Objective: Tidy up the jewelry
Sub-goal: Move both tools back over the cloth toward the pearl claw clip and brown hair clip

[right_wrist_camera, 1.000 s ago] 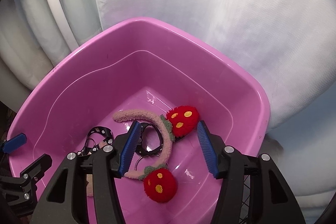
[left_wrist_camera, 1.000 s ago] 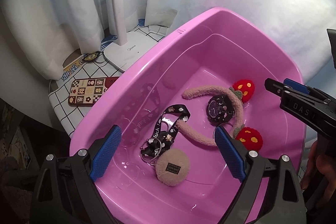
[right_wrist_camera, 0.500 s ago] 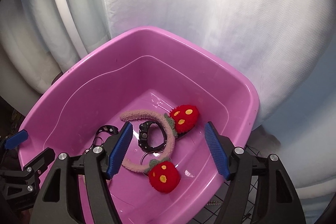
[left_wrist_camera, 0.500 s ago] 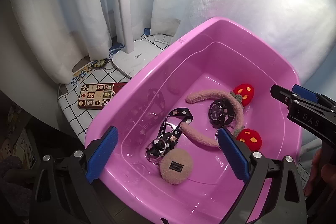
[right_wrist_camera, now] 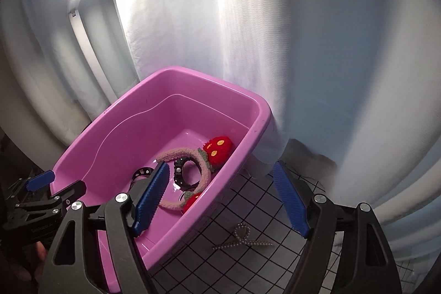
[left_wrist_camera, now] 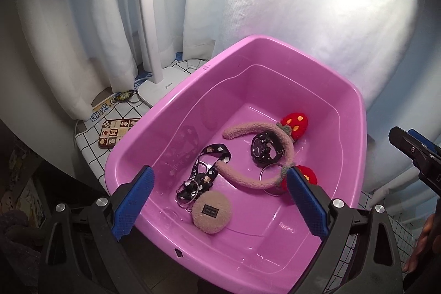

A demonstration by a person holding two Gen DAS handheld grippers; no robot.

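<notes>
Hovering above the glossy pink plastic tub [left_wrist_camera: 325, 90], the left gripper [left_wrist_camera: 217, 200] stood spread wide with nothing between its blue pads, and the right gripper [right_wrist_camera: 223, 197], its jaws having just been opening, likewise carried nothing. Inside the tub lay the fuzzy beige headband with red strawberry pompoms [left_wrist_camera: 248, 181], a black wristwatch [left_wrist_camera: 266, 149] resting within its arc, a black printed lanyard with metal rings [left_wrist_camera: 202, 175] and a round beige plush compact [left_wrist_camera: 211, 212] just beside it. Out on the black-and-white checked cloth [right_wrist_camera: 248, 211], beside the tub's near wall, a pearl-beaded bow hair clip [right_wrist_camera: 242, 239] lay alone, below and between the right pads. By my judgement the step in hand was the changeover between items: one piece was in the tub and the clip was the next to collect. That would call for lowering the right gripper over the clip, lining the pads across its slim bar and closing gently, since such a flat, thin piece could slip or snag the cloth.
</notes>
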